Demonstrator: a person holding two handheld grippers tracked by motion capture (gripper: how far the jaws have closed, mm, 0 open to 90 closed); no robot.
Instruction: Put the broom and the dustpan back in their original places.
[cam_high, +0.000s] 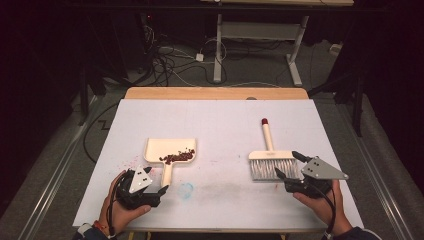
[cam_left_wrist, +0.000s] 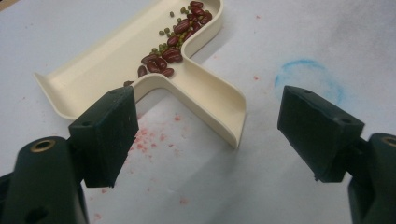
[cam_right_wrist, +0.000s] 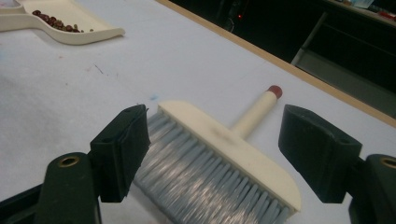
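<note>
Cream dustpan (cam_high: 170, 151) already holds the beans (cam_high: 176, 157) (swept in, apparently); left gripper (cam_high: 146, 187) and right gripper (cam_high: 288, 166) gape wide, brush (cam_high: 272, 161) lying free.

From my feed, the room is dark all round, and light falls mostly on the table (cam_high: 220, 112), which is covered with a white sheet, its bare wooden far edge (cam_high: 215, 93) showing beyond. I can make out faint red and blue stains (cam_high: 186, 190) on the sheet near my side. Behind the table the floor (cam_high: 250, 75) is grey, with a tangle of cables (cam_high: 167, 62) running across it. Farther back stands a desk with white metal legs (cam_high: 295, 50). Metal rails (cam_high: 55, 175) run along the floor on either side.
</note>
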